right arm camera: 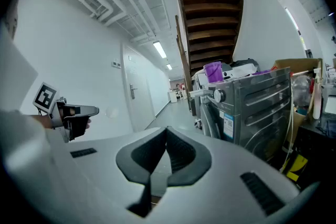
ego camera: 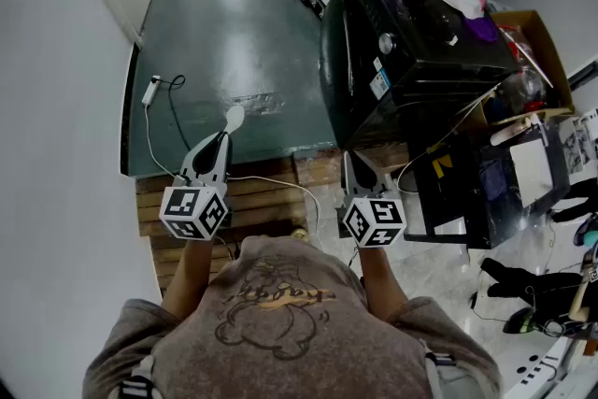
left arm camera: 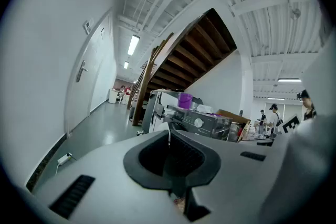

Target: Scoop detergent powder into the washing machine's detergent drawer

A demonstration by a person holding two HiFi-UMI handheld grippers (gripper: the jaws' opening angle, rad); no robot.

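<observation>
While the washing machine (ego camera: 402, 61) stands on the floor (ego camera: 234, 14) ahead, to the right and well apart from both grippers, no drawer is seen pulled out. A white scoop (ego camera: 234, 117), seemingly empty, is clamped in the left gripper (left arm camera: 169, 140). The right gripper (right arm camera: 167, 132) is closed on nothing. Every step seemingly remains.

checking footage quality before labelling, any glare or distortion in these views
Head view: glare patch on the green floor, washing machine dark. Left gripper view: fisheye bend, black corners, ceiling lamp blown out, spoon only a thin white line. Right gripper view: same bend and corners.
</observation>
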